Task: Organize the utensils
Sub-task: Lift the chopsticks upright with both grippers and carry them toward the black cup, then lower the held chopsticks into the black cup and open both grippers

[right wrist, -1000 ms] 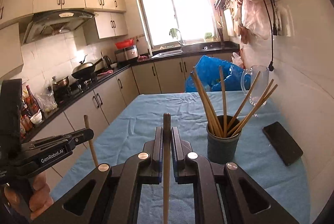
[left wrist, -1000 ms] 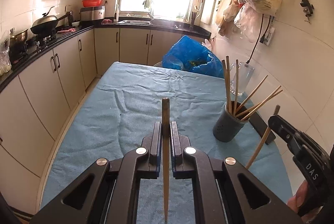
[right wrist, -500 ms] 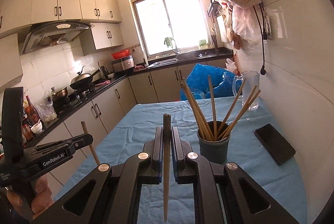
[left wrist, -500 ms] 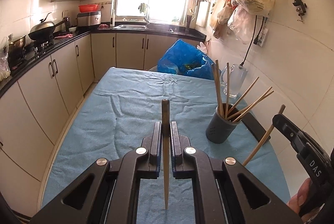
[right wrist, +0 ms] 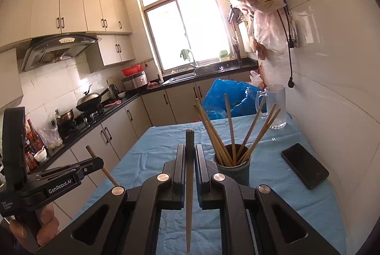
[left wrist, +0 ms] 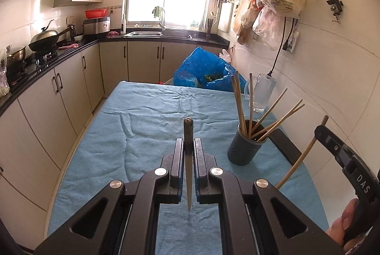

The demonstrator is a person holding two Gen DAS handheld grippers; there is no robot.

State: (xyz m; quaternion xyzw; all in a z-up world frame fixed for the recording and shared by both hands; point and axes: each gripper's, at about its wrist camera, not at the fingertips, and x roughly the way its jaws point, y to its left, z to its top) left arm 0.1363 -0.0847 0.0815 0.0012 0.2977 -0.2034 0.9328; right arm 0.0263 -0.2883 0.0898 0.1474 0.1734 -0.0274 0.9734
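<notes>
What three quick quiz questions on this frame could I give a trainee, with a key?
1. True or false: both grippers are empty.
2. The black phone lies: A) inside the holder, B) flat on the blue tablecloth, C) on the kitchen counter.
3. Fill in: the loose chopsticks stand in the dark ____.

Key
1. False. The left gripper is shut on the left chopstick, and the right gripper is shut on the right chopstick.
2. B, to the right of the holder.
3. Holder; about six chopsticks fan out of it.
</notes>
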